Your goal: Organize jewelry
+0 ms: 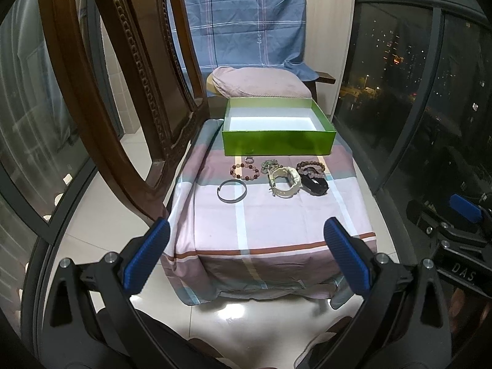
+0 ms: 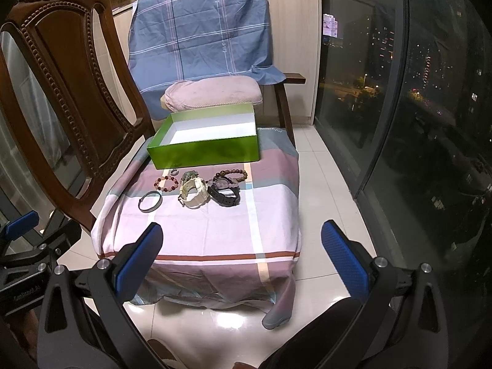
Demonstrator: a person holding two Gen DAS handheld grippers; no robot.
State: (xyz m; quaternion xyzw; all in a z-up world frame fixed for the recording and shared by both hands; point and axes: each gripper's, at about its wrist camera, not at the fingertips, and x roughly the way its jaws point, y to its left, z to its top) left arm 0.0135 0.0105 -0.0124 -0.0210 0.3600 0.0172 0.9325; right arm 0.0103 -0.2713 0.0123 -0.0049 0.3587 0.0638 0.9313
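A low table (image 1: pixel 276 221) draped in a pink, mauve and white plaid cloth (image 1: pixel 215 264) carries everything. At its far edge sits a green box (image 1: pixel 278 143), lid off, its white inside bare. Just in front of the box, across the middle of the table, the jewelry lies in a loose row.

Nearest the left edge is a thin metal bangle (image 1: pixel 232 191). Behind it lies a bracelet of red and pale beads (image 1: pixel 245 172), and a small ring (image 1: pixel 249 160) sits between that bracelet and the box wall. In the centre is a cream watch (image 1: pixel 285 181), its strap curled in a loop, with a greenish beaded piece (image 1: pixel 270 164) touching its far side. To the right lies a black watch (image 1: pixel 314 183), just beside the cream one; whether the 2 touch I cannot tell. A brown bead bracelet (image 1: pixel 310 166) rests against the black watch's far side.

The near half of the table holds nothing but cloth.

The left gripper (image 1: pixel 246 255) hangs before the near edge with its blue pads (image 1: pixel 147 258) spread wide, nothing between them. The right gripper (image 2: pixel 241 258) is level with it, equally wide and holding nothing; its pads (image 2: pixel 344 258) are blue too. Each gripper shows at the margin of the other's view.

A carved wooden chair (image 2: pixel 61 70) stands left of the table. Beyond the far edge a second chair bears a pink cushion (image 2: pixel 212 93) and a blue checked sheet (image 2: pixel 200 30).
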